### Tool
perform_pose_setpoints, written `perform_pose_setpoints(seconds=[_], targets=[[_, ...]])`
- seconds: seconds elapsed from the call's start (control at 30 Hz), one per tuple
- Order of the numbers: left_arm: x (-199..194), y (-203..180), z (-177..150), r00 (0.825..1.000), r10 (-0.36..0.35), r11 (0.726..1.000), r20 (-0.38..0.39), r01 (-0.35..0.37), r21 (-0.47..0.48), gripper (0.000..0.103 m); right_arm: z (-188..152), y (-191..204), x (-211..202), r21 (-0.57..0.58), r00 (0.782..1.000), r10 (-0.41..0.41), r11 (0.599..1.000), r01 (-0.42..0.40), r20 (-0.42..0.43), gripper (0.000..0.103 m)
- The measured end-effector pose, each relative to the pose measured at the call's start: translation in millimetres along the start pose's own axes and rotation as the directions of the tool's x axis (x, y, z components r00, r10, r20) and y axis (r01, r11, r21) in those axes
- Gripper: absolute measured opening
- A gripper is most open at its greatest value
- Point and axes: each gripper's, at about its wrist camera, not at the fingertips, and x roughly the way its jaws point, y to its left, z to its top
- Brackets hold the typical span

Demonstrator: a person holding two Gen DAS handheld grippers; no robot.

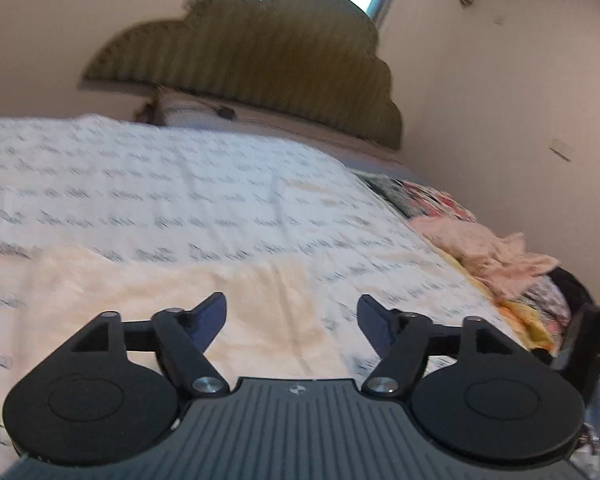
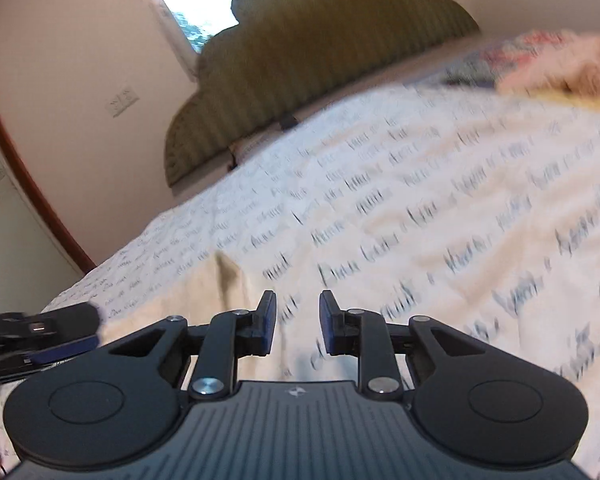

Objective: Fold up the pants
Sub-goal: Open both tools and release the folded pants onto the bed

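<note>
Cream pants (image 1: 204, 292) lie flat on the white bed sheet (image 1: 160, 184) printed with dark script. My left gripper (image 1: 292, 314) is wide open and empty, hovering above the near part of the pants. In the right wrist view the pants (image 2: 188, 300) show at the lower left with a dark fold crease. My right gripper (image 2: 298, 320) is open with a narrow gap and holds nothing, just right of the pants' edge above the sheet (image 2: 440, 208). The left gripper also shows in the right wrist view (image 2: 40, 336) at the far left edge.
An olive scalloped headboard (image 1: 256, 64) stands at the far end with a pillow (image 1: 188, 110) below it. A pile of pink and patterned clothes (image 1: 488, 248) lies along the bed's right side. The right gripper's body (image 1: 588, 332) shows at the right edge.
</note>
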Motion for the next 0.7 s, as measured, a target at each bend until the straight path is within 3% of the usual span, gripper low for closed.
perform_pose_setpoints(seconds=[0.07,0.1,0.13,0.2,0.23,0.3,0.4,0.43,0.5,0.57,0.63,0.7], targets=[[-13,20,6,0.99,0.126,0.992,0.062,-0.127,0.016,0.077,11,27,9,-0.093,0.997,0.07,0.993,-0.071,-0.014,0.028],[-13,29,9,0.984,0.168,0.985,0.057,-0.169,0.02,0.078,15,44,16,-0.145,0.993,0.112,0.983,-0.115,-0.032,0.034],[-9,38,11,0.979,0.199,0.979,0.03,-0.2,0.024,0.078,17,62,28,-0.191,0.987,0.15,0.969,-0.159,-0.061,0.045],[7,56,14,0.967,0.25,0.968,-0.058,-0.249,0.025,0.077,17,92,61,-0.266,0.97,0.195,0.937,-0.227,-0.143,0.057],[15,62,12,0.961,0.261,0.965,-0.091,-0.259,0.027,0.077,15,103,81,-0.298,0.961,0.194,0.922,-0.247,-0.197,0.057],[32,73,7,0.949,0.281,0.96,-0.143,-0.279,0.032,0.077,9,113,119,-0.362,0.947,0.128,0.902,-0.235,-0.295,0.056],[54,82,-4,0.928,0.32,0.947,-0.19,-0.311,0.072,0.072,6,103,154,-0.447,0.957,-0.065,0.891,-0.072,-0.284,0.049],[54,82,-6,0.922,0.339,0.941,-0.185,-0.329,0.084,0.071,10,97,153,-0.427,0.959,-0.081,0.903,-0.044,-0.27,0.049],[39,81,-12,0.939,0.319,0.947,-0.132,-0.31,0.079,0.073,14,92,127,-0.424,0.973,-0.068,0.905,-0.033,-0.222,0.053],[34,76,-19,0.949,0.286,0.957,-0.133,-0.275,0.09,0.075,8,95,88,-0.448,0.978,0.019,0.887,-0.113,-0.21,0.053],[45,70,-29,0.939,0.305,0.948,-0.162,-0.282,0.147,0.079,-5,95,69,-0.456,0.957,0.106,0.861,-0.224,-0.271,0.057],[56,63,-40,0.924,0.345,0.923,-0.163,-0.303,0.236,0.082,-22,92,76,-0.508,0.947,0.024,0.84,-0.193,-0.32,0.057]])
